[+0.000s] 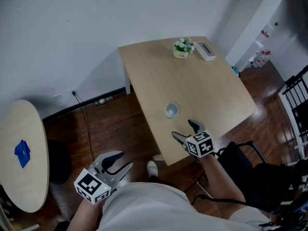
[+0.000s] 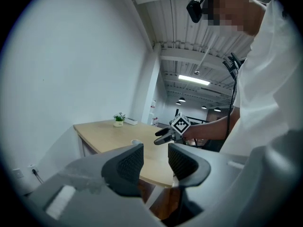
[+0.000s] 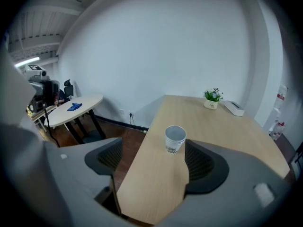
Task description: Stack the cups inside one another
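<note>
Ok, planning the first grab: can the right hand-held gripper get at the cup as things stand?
Probably yes: the right hand-held gripper is open, the cup stands upright just ahead of its jaws, and only table surface lies between.

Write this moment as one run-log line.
right gripper: open, white paper cup ahead of it | left gripper: open, empty, off the light wooden table | cups visible: one

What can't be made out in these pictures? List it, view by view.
Cup: too small in the head view to tell one from several nested; its print is unreadable in the right gripper view.
Blue item on the round table: too small to identify in the head view.
White box beside the plant: too small to identify, head view.
</note>
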The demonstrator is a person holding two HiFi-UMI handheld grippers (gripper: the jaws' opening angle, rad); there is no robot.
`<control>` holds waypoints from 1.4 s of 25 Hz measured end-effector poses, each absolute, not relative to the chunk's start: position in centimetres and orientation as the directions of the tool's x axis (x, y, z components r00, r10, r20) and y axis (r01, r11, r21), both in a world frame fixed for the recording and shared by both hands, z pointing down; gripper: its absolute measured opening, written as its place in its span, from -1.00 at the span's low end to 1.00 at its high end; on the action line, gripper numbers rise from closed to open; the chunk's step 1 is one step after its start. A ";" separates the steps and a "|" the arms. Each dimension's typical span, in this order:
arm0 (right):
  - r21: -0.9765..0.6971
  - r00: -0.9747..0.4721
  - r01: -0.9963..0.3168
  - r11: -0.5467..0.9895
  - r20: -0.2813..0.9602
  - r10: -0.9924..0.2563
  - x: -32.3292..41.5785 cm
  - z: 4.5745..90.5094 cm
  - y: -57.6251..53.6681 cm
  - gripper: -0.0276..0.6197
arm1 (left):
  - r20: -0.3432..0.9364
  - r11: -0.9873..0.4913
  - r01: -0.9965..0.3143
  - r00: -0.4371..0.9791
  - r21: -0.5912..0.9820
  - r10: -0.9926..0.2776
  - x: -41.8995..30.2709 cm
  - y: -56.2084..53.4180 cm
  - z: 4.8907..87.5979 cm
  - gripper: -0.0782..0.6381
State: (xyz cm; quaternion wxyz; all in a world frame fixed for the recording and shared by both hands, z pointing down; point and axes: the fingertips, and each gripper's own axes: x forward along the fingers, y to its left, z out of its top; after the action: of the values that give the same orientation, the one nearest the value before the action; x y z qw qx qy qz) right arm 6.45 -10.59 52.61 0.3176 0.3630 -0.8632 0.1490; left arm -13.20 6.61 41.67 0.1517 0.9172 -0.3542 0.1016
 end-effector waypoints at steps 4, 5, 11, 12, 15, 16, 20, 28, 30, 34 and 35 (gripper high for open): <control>-0.049 -0.526 -0.766 0.641 0.622 -0.580 6.4 50.6 -3.1 0.34 | 0.280 -0.760 -0.617 0.781 0.206 -0.558 -13.2 9.4 41.8 -0.30; -0.050 -0.518 -0.778 0.626 0.617 -0.593 6.5 50.2 -1.0 0.34 | 0.284 -0.774 -0.600 0.792 0.202 -0.540 -13.3 10.3 42.1 -0.30; -0.058 -0.449 -0.843 0.535 0.623 -0.640 7.5 49.4 11.4 0.34 | 0.322 -0.846 -0.486 0.855 0.221 -0.407 -12.9 15.3 45.4 -0.30; -0.059 -0.438 -0.851 0.521 0.627 -0.644 7.9 49.3 13.1 0.34 | 0.327 -0.855 -0.470 0.861 0.218 -0.390 -12.5 16.0 45.6 -0.30; -0.052 -0.406 -0.873 0.484 0.626 -0.665 9.5 48.6 17.2 0.34 | 0.321 -0.882 -0.425 0.880 0.203 -0.351 -10.5 17.2 45.3 -0.30; -0.052 -0.400 -0.878 0.476 0.625 -0.670 9.9 48.5 18.2 0.34 | 0.313 -0.889 -0.413 0.886 0.200 -0.341 -9.8 17.3 45.0 -0.30; -0.079 -0.418 -0.876 0.476 0.618 -0.666 10.1 48.4 22.0 0.34 | 0.288 -0.904 -0.385 0.901 0.185 -0.325 -7.2 18.0 43.8 -0.30; -0.105 -0.455 -0.864 0.493 0.584 -0.672 12.0 46.8 27.2 0.34 | 0.277 -0.913 -0.364 0.910 0.184 -0.307 -2.4 22.2 42.6 -0.30; -0.114 -0.461 -0.862 0.494 0.581 -0.670 12.5 46.8 27.9 0.33 | 0.286 -0.912 -0.365 0.909 0.189 -0.305 -1.8 23.2 42.6 -0.30; -0.114 -0.473 -0.854 0.507 0.575 -0.668 12.8 46.9 29.0 0.33 | 0.302 -0.908 -0.372 0.903 0.194 -0.305 -1.5 24.6 43.2 -0.30; -0.110 -0.475 -0.852 0.512 0.573 -0.667 12.8 46.8 29.3 0.32 | 0.303 -0.907 -0.374 0.902 0.195 -0.307 -1.5 25.0 43.1 -0.30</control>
State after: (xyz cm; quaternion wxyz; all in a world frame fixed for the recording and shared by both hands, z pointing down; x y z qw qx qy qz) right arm 12.76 29.28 46.80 0.2370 0.4540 -0.8366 0.1944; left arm -1.46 24.96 43.12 0.1251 0.9672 -0.1761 0.1340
